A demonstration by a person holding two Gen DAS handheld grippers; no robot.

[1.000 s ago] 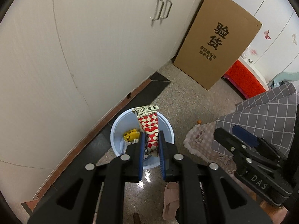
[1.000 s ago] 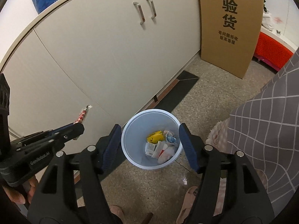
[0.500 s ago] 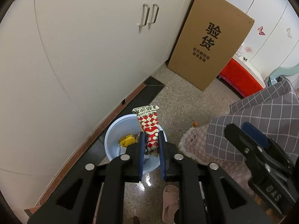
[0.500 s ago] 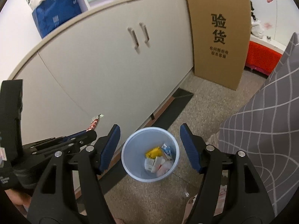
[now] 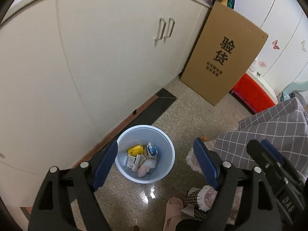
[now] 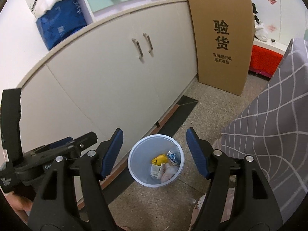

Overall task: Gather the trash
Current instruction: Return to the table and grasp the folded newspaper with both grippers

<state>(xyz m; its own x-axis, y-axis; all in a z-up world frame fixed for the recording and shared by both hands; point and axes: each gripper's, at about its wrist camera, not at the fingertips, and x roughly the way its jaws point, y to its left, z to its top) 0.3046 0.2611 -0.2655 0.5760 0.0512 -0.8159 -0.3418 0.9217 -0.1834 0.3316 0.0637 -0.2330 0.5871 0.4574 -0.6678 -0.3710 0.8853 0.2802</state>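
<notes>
Both grippers above bin (image 5: 169, 165), jaws wide

Even, soft indoor lighting, moderately bright; source outside both views. White specular glare on polished floor (image 5: 148, 196) just below bin (image 5: 167, 165) in left wrist view. Faint soft shadows beside bin and along cabinet (image 6: 115, 80) base. Heavy fisheye distortion: cabinet edges and cardboard panel (image 6: 221, 38) bowed, black vignette at corners. Slight motion blur on cabinet handles (image 5: 165, 30) in left view; right view sharper. Bin contents small, fine print illegible.
</notes>
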